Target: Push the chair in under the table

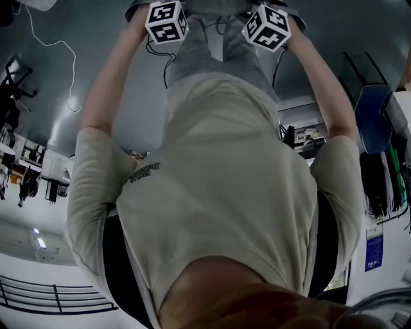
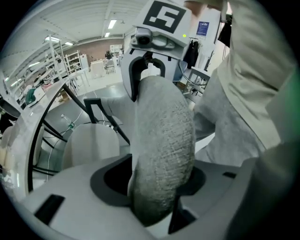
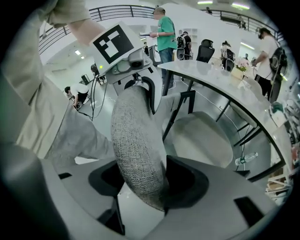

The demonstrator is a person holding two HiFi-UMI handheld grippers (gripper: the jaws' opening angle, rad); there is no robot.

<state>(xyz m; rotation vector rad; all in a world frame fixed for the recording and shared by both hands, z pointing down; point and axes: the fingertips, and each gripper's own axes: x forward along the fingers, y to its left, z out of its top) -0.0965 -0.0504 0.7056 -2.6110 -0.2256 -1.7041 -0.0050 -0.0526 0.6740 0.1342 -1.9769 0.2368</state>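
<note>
Chair (image 3: 136, 140): one, its seat just beside the one tabletop (image 3: 220, 89) at two o'clock in the right gripper view. Your two arms reach out side by side, pointing steeply down. Your left gripper (image 2: 157, 206) and right gripper (image 3: 140, 197) each have their jaws wide, clamped on its backrest.

The hall is large and bright. Strip lights (image 2: 111, 24) line the white ceiling, shelving racks (image 2: 71, 62) stand at the far left, a railed gallery (image 3: 112, 8) crosses the far wall, and the floor (image 1: 96, 26) is glossy grey.

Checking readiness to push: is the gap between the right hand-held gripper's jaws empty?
No, the right hand-held gripper straddles the padded grey fabric chair back.
</note>
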